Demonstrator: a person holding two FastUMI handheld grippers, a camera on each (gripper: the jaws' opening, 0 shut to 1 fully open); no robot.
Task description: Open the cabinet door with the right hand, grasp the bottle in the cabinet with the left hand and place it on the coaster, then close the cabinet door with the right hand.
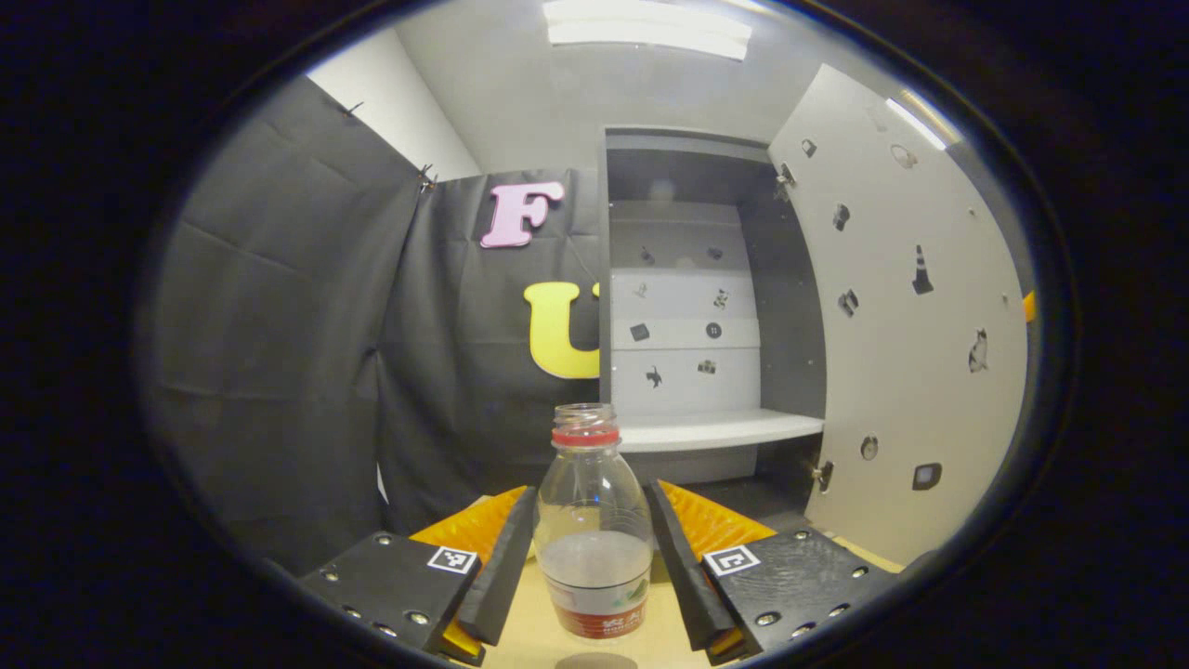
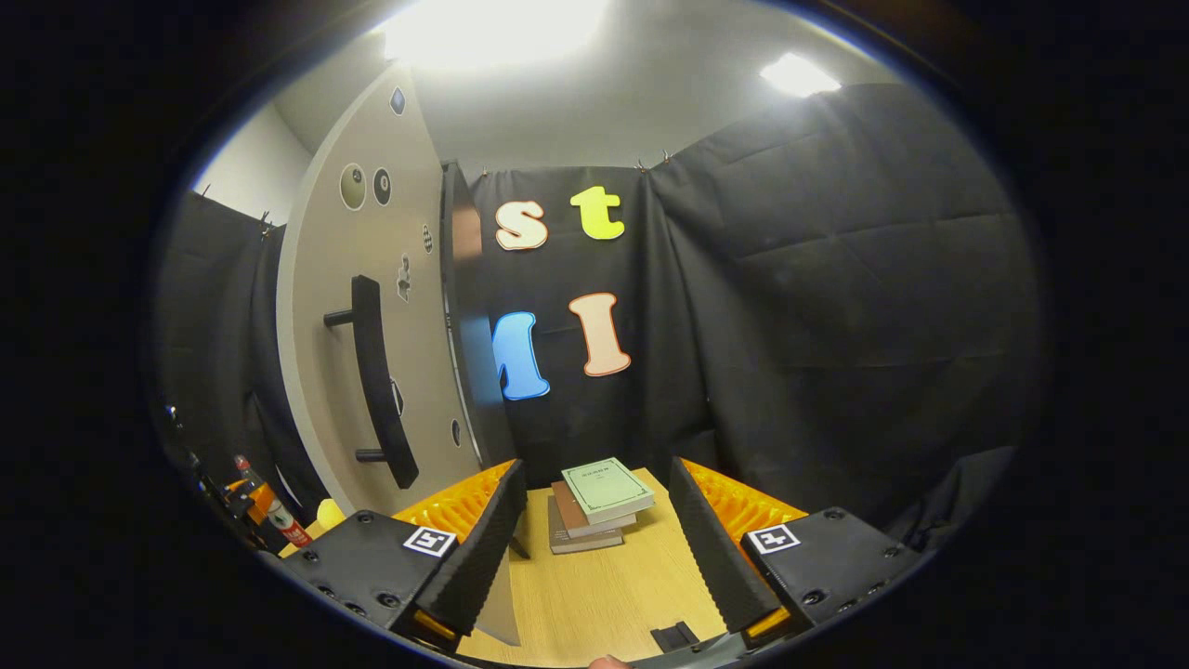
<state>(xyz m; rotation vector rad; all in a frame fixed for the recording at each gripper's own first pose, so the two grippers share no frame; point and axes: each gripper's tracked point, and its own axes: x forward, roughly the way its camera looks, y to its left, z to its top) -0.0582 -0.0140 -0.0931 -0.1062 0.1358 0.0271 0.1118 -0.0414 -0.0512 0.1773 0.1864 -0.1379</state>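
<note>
Bottle (image 1: 594,534) stands on the tabletop (image 1: 534,641) before the open cabinet door (image 1: 915,316) — left gripper (image 1: 593,557) jaws wide around it, untouching; right gripper (image 2: 594,548) jaws wide, empty.

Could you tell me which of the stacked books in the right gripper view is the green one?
It is the top book of the stack; the books beneath it are brown and grey, lying on the wooden table.

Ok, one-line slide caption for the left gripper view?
Left gripper open around the upright bottle on the table, cabinet door swung open behind.
</note>
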